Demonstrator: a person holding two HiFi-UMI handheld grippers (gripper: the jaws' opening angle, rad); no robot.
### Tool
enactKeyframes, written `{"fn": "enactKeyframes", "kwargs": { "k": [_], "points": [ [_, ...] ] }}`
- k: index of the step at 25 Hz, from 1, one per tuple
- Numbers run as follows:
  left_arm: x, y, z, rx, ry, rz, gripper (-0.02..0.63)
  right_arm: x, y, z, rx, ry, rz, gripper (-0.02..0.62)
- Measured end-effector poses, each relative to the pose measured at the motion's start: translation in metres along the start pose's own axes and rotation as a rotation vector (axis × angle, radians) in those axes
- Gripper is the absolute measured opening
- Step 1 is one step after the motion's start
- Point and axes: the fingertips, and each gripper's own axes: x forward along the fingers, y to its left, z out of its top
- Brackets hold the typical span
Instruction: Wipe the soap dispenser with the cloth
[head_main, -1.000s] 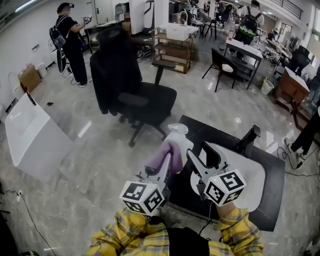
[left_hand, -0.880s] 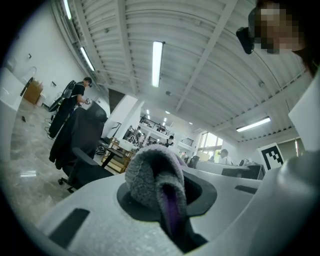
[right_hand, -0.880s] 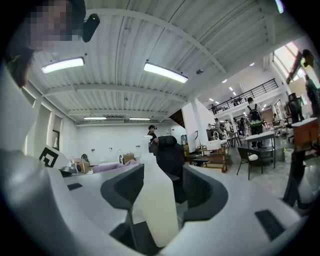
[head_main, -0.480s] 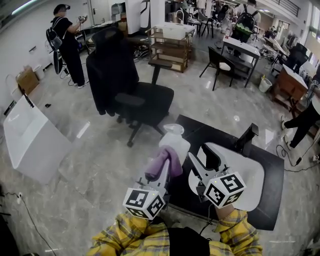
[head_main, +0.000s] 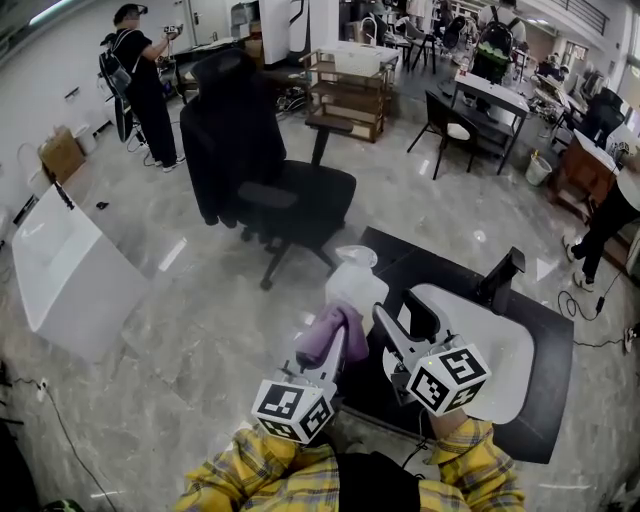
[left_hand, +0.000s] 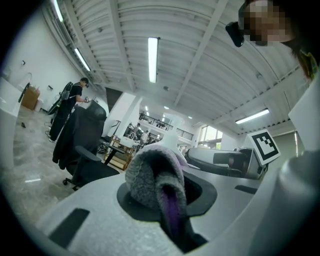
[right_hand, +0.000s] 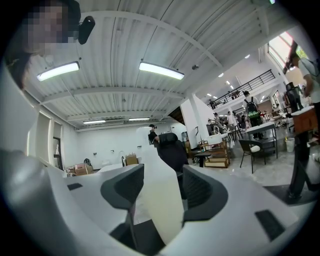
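While the white plastic soap dispenser (head_main: 353, 284) sits clamped between the wide-set jaws of the right hand-held gripper (head_main: 398, 312) above the black table (head_main: 548, 335), the left hand-held gripper (head_main: 337, 336) pinches a purple fleecy cloth (head_main: 316, 345) close against the dispenser's near side.

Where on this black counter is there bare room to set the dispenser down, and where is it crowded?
Free: the black counter strip between soap dispenser and faucet, and the white basin beside it. Crowded: the counter's near-left edge, where the left gripper with the cloth and the right gripper meet at the dispenser.
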Motion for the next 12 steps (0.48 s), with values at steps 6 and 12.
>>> {"fn": "enactKeyframes", "kwargs": {
  "k": [6,12],
  "points": [
    [0.002,0.004,-0.024,-0.013,0.074,-0.003,0.049,0.0,-0.001,-0.004,0.01,0.002,0.002,0.215],
    [0.002,0.017,-0.045,-0.032,0.138,0.018,0.049,-0.001,-0.002,-0.008,0.02,0.011,-0.015,0.215]
  ]
}}
